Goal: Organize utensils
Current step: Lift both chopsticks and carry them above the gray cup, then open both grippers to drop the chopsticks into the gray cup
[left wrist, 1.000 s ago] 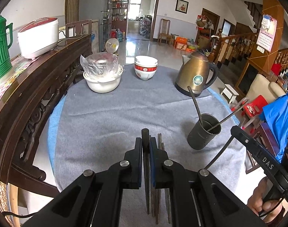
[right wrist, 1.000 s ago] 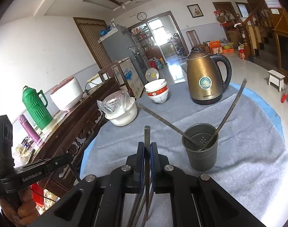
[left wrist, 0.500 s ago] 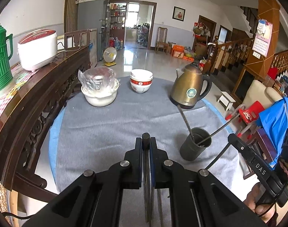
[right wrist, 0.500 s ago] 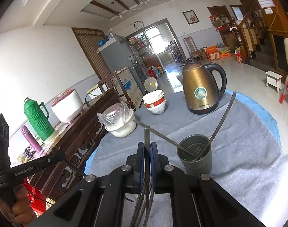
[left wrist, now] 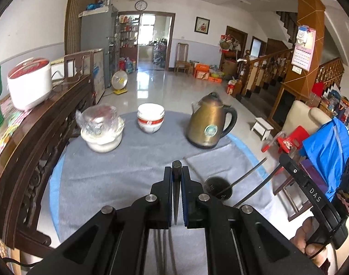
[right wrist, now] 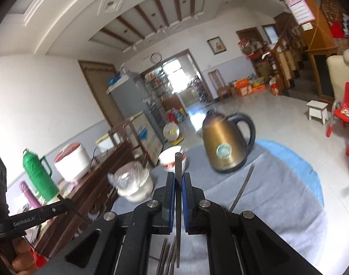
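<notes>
Both grippers are clamped on dark chopsticks above a round surface (left wrist: 110,174) covered in grey cloth. In the left wrist view, the left gripper (left wrist: 176,171) has its jaws pressed together on a tapered chopstick (left wrist: 175,197) that stands between the blue pads, its blunt end poking just above the fingertips; more thin sticks (left wrist: 161,249) hang below the jaws, blurred. Just right of that gripper sits a dark metal holder (left wrist: 218,188), seen from above, with one stick (left wrist: 247,176) leaning out of it toward the right. In the right wrist view, the right gripper (right wrist: 178,178) is likewise pinched shut on a flat chopstick (right wrist: 178,197) whose upper end rises well above the fingertips, and several more stick ends (right wrist: 168,255) show below the jaws. A single stick (right wrist: 242,190) slants up at the right of that gripper; its lower end is hidden. Farther back on the surface stand a brass-coloured kettle (left wrist: 208,123), a stack of white bowls (left wrist: 150,120) with a red band, and a white pot (left wrist: 102,135) under clear plastic wrap. A person's hand (left wrist: 312,245) grips the right tool's handle at the lower right of the left view.
</notes>
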{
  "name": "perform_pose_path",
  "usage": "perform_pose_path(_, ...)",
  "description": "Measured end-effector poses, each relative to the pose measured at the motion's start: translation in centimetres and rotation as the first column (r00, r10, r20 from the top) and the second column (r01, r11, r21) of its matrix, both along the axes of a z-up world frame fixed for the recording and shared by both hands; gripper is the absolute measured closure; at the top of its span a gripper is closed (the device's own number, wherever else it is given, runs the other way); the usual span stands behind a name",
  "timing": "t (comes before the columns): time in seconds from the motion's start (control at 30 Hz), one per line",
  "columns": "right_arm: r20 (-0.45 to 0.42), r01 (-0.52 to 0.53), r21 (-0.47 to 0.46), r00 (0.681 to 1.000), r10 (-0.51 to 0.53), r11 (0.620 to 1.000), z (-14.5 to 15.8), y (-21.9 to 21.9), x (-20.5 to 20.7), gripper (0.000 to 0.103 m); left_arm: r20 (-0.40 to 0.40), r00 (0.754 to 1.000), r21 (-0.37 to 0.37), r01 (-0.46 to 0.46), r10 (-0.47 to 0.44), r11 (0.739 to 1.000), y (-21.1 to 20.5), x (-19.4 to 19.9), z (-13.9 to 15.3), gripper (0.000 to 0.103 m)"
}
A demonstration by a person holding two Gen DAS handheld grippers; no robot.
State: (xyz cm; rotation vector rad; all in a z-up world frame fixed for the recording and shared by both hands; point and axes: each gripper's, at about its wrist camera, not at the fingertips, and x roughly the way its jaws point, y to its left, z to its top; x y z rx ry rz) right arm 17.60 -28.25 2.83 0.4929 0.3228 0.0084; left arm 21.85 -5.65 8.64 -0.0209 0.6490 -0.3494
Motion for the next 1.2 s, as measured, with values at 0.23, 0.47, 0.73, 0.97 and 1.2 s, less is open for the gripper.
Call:
perform_pose_path(0.23,0.078,0.116,0.006,0.990,-0.116,0.993,1.9,-2.2,0.7,0.097,0.040,0.998,-0.039,0.047,-0.046,0.998,-3.1,1.7,3.2,0.096)
perform_pose_path(0.47,0.095,0.207,-0.015,0.974,-0.205,0.978,1.5,-3.4,1.8,0.097,0.070,0.994,-0.052,0.085,-0.081,0.995,-7.3,2.9,3.9,0.096)
perform_pose_path(0.73,0.051,0.218,-0.030,0.975,-0.216,0.976,-0.6,-4.2,2.5,0.097,0.034,0.994,-0.024,0.102,-0.101,0.995,-10.7,4.3,2.3,0.096)
perform_pose_path(0.97,0.014,0.214,-0.005,0.977,-0.213,0.977,-2.2,-5.1,2.1,0.097,0.037,0.994,-0.013,0.108,-0.107,0.994,-11.9,4.3,2.6,0.096)
perform_pose_path(1.2,-0.042,0.177,0.022,0.984,-0.176,0.984,-3.7,-5.8,2.2,0.097,0.000,0.995,-0.017,0.098,-0.098,0.995,-11.0,4.9,1.4,0.096)
